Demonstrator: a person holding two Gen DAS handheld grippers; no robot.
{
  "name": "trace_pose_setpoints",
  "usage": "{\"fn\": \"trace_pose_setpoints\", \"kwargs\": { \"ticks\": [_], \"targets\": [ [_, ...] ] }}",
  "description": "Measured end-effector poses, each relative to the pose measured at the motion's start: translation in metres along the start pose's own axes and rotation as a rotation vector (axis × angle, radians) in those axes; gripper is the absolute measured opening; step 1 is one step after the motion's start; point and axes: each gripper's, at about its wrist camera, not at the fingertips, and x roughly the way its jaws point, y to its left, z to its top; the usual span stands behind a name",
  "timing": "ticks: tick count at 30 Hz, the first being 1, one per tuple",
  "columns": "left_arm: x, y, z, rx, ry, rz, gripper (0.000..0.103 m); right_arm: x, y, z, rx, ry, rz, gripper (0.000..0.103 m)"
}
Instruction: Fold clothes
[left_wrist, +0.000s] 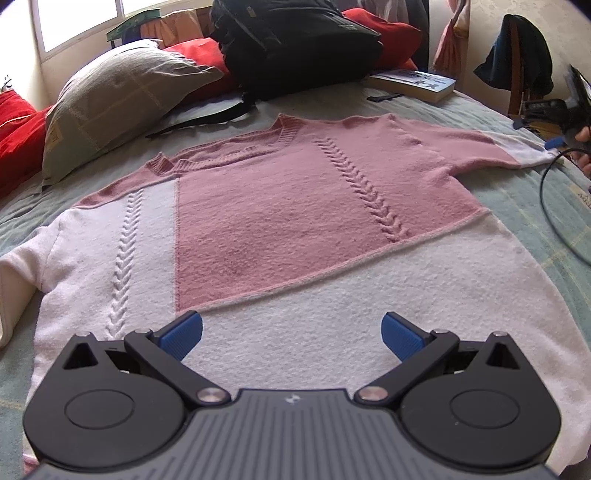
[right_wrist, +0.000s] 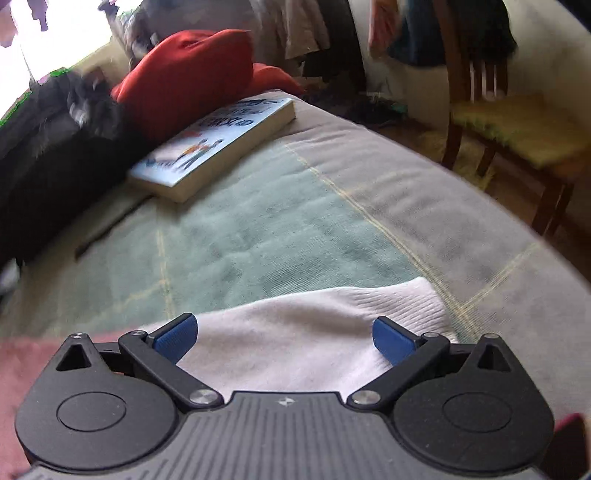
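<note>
Pink-and-white knit sweater (left_wrist: 280, 236) lies flat across centre frame on the bed (right_wrist: 280, 236). Both grippers, left (left_wrist: 291, 334) and right (right_wrist: 284, 338), are spread empty; the right should pinch the white cuff (right_wrist: 391, 306) squarely, then carry the sleeve inward without dragging.

A sweater (left_wrist: 280, 229) is lying flat on the bed (left_wrist: 535, 229), a backpack (left_wrist: 295, 44) and book (left_wrist: 413, 83) sitting behind it.
</note>
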Motion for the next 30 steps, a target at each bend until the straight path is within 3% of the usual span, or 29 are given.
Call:
{"fn": "trace_pose_setpoints", "kwargs": {
  "ticks": [8,11,16,23,26,30],
  "targets": [
    [-0.009,-0.006,-0.002,0.020,-0.015,-0.013,0.102,0.007,0.080,-0.036,-0.229,0.054,0.054,0.103],
    [-0.012,-0.001,-0.004,0.014,-0.020,-0.011,0.102,0.004,0.072,-0.056,-0.296,0.019,0.060,0.103],
    [-0.014,0.005,-0.007,-0.003,-0.025,-0.009,0.102,-0.023,0.063,-0.055,-0.252,0.049,0.046,0.103],
    [-0.026,0.006,-0.009,-0.009,-0.049,-0.019,0.102,-0.057,0.157,-0.065,-0.425,-0.003,0.230,0.103],
    [-0.031,0.010,-0.011,-0.020,-0.055,-0.018,0.102,-0.038,0.185,-0.076,-0.464,0.018,0.246,0.103],
    [-0.033,0.016,-0.015,-0.034,-0.057,-0.025,0.102,-0.013,0.177,-0.093,-0.448,0.074,0.220,0.103]
  ]
}}
